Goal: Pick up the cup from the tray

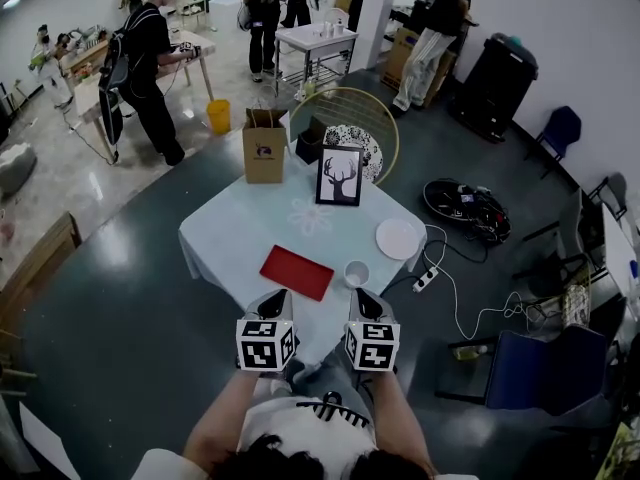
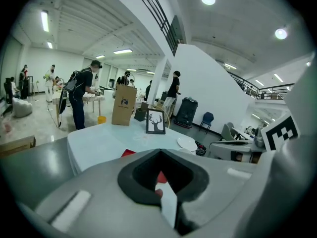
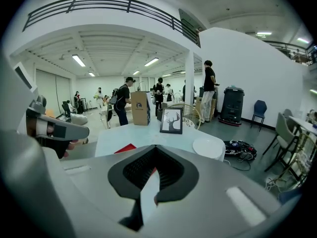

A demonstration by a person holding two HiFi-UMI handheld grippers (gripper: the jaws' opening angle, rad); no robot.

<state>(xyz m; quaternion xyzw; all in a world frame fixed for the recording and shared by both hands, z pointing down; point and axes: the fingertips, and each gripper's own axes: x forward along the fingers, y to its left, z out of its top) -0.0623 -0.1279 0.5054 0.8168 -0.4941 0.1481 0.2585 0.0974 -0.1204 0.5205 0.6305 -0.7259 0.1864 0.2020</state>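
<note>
A small white cup [image 1: 357, 273] stands on the pale tablecloth just right of a flat red tray [image 1: 296, 272], off the tray itself. My left gripper [image 1: 274, 303] hovers at the table's near edge, just short of the tray's near corner, jaws together and holding nothing. My right gripper [image 1: 363, 303] hangs just short of the cup, also shut and empty. In the left gripper view, the left gripper [image 2: 159, 151] points over the red tray [image 2: 128, 152]. In the right gripper view, the right gripper [image 3: 155, 147] faces the table with the tray [image 3: 125, 148] at left.
On the table [image 1: 230, 233] stand a deer picture frame [image 1: 339, 176], a white plate [image 1: 397, 238] and a brown paper bag [image 1: 264, 146]. A power strip and cables [image 1: 428, 278] lie on the floor at right, near a blue chair [image 1: 545, 368]. Several people stand far behind.
</note>
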